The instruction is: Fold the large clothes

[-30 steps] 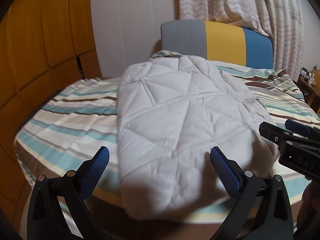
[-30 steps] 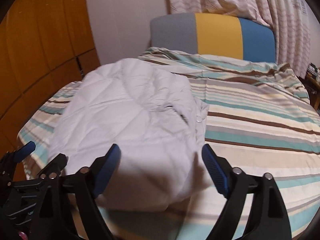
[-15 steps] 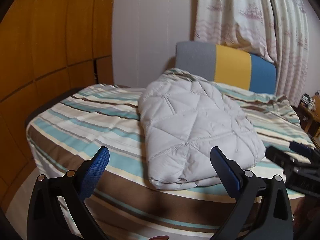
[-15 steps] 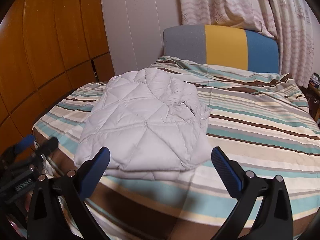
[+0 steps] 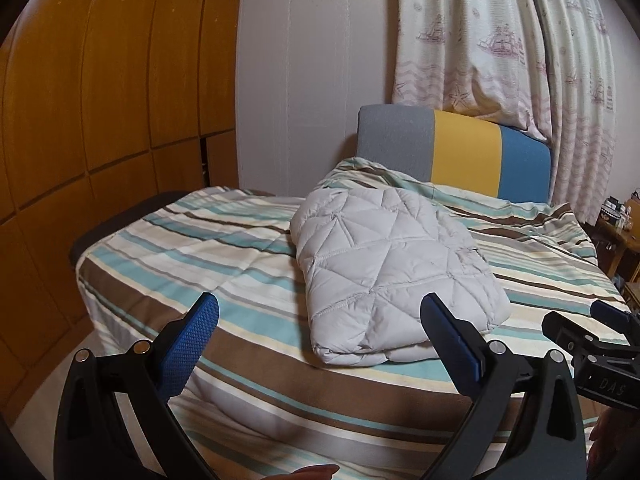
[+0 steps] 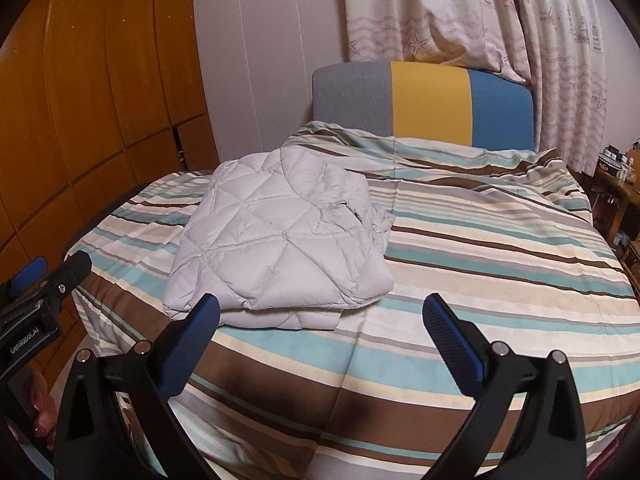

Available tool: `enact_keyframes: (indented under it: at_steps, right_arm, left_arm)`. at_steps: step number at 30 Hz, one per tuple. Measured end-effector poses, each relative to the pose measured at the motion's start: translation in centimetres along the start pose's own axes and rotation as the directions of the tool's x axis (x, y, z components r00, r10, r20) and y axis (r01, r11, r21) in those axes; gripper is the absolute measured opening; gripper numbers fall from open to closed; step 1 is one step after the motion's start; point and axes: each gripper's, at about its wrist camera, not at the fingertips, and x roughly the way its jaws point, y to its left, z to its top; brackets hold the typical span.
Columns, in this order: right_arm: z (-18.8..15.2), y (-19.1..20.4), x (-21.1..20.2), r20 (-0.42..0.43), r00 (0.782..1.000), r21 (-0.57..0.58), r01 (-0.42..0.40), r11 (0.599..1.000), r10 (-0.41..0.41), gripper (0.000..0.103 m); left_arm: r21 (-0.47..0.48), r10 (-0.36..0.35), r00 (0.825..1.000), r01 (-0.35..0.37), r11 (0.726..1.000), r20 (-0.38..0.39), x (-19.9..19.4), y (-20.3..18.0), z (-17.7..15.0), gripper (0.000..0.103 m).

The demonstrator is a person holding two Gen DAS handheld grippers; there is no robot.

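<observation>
Lying folded beyond both gaping tongs: jacket.

- Striped bedcover – teal, brown, cream, grey bands; covers whole bed, hangs over near edge, rumpled twd far edge.
- Headboard at bed's far edge – 3 upright blocks: grey left, yellow mid, blue right.
- Curtains behind headboard – pale, printed w/ ships & starfish; hang down to headboard's top, bunched at right.
- Wall – plain pale panels, betw. curtains & wood.
- Wood panelling – orange-brown, along bed's left side.
- Small wooden table off bed's far right corner – small items on top, too small to ID.
</observation>
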Motion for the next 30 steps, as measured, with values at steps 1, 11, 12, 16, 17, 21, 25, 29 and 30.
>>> enact_keyframes:
  at_steps: [1,11,12,16,17,21,25,29,30]
  right_arm:
    - [0.00,-0.04,-0.06,0.001,1.000,0.003,-0.001,1.000,0.001,0.101]
    - [0.19,-0.78,-0.86,0.009,1.000,0.027,0.001,1.000,-0.002,0.101]
    - [0.19,-0.74,-0.91,0.011,1.000,0.026,0.000,1.000,0.000,0.101]
    - [0.17,-0.59,-0.97,0.012,1.000,0.024,-0.002,1.000,0.001,0.101]
    - [0.14,-0.57,-0.98,0.011,1.000,0.023,-0.002,1.000,0.002,0.101]
    - [0.05,-0.51,-1.00,0.010,1.000,0.023,-0.003,1.000,0.002,0.101]
    - [0.04,-0.50,-0.97,0.008,1.000,0.024,-0.003,1.000,0.002,0.101]
    - [0.03,-0.52,-1.02,0.008,1.000,0.024,-0.003,1.000,0.003,0.101]
    - [0.00,-0.48,-1.05,0.006,1.000,0.023,-0.003,1.000,0.002,0.101]
  left_arm:
    - [0.008,-0.002,1.000,0.002,1.000,0.003,-0.07,-0.21,0.01,0.100]
    - [0.021,-0.022,1.000,0.022,1.000,-0.009,-0.14,-0.96,-0.53,0.100]
    - [0.019,-0.021,1.000,0.021,1.000,-0.010,-0.07,-0.89,-0.54,0.100]
    - [0.018,-0.020,1.000,0.020,1.000,-0.010,-0.09,-0.84,-0.61,0.100]
    - [0.018,-0.021,1.000,0.021,1.000,-0.011,-0.08,-0.82,-0.64,0.100]
    - [0.022,-0.026,1.000,0.026,0.999,-0.011,-0.03,-0.84,-0.69,0.100]
    - [0.024,-0.026,1.000,0.026,0.999,-0.010,-0.20,-1.02,-0.75,0.100]
    - [0.024,-0.027,1.000,0.027,0.999,-0.012,-0.13,-0.97,-0.74,0.100]
    - [0.024,-0.028,1.000,0.028,0.999,-0.012,-0.13,-0.96,-0.75,0.100]
